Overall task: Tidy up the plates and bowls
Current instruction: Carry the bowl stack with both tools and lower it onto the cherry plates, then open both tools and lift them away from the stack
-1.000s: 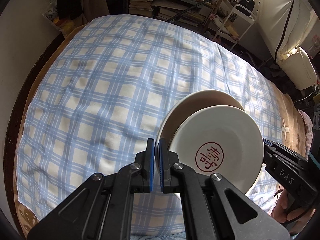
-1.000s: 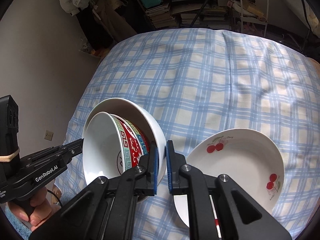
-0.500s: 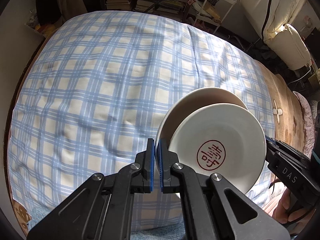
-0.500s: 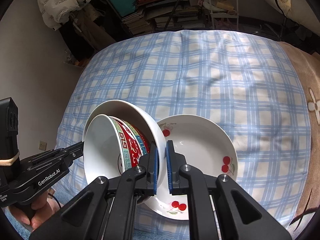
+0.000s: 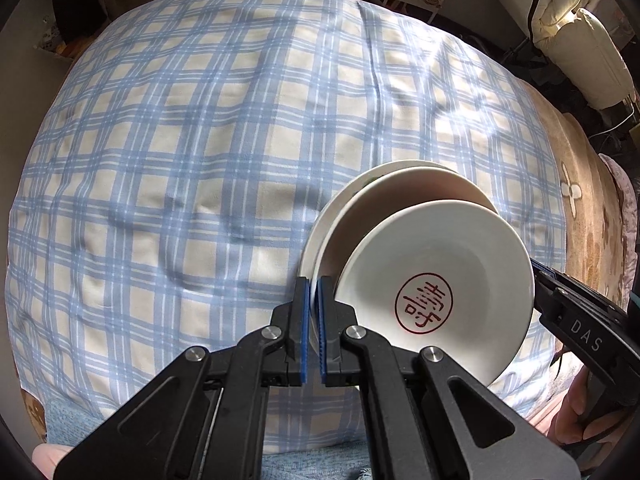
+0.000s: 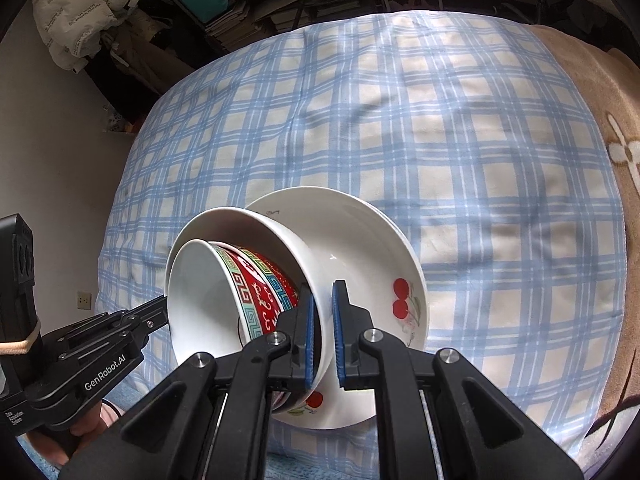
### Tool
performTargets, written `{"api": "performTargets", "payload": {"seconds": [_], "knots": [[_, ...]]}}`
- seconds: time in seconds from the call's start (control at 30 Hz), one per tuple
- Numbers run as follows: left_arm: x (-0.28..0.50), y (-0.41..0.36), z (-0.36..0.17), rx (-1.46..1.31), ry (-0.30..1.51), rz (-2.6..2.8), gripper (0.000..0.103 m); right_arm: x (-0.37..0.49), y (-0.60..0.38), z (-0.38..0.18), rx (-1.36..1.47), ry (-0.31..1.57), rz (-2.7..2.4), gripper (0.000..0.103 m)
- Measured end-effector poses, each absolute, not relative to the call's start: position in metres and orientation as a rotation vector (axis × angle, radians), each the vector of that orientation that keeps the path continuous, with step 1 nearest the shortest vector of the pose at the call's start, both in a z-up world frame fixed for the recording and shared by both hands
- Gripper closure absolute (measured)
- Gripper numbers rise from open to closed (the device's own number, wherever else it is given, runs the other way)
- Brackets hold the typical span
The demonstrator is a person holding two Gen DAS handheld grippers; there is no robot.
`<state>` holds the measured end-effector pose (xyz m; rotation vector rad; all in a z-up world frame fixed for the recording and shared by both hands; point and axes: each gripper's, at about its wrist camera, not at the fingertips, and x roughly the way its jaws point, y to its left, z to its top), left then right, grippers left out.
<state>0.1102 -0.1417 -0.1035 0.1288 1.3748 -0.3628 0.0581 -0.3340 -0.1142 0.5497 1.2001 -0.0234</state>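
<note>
The rim of a tilted stack of nested bowls (image 6: 208, 300) is pinched between the blue pads of the right hand-held gripper (image 6: 322, 332), and its opposite rim is clamped by the left hand-held gripper (image 5: 312, 316). Just beneath, a cherry-patterned plate (image 6: 368, 256) is seen on the blue checked bed cover (image 6: 400, 120).

Both wrist views look steeply down, close over the shared checked cloth (image 5: 200, 160).
</note>
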Motion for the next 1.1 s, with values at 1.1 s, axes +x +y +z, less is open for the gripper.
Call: {"api": "performTargets", "payload": {"seconds": [1.1], "knots": [[0.097,-0.133,-0.081,0.210,1.148,-0.366,0.083,0.052,-0.335,-0.091,0.469,1.169,-0.025,0.077]]}}
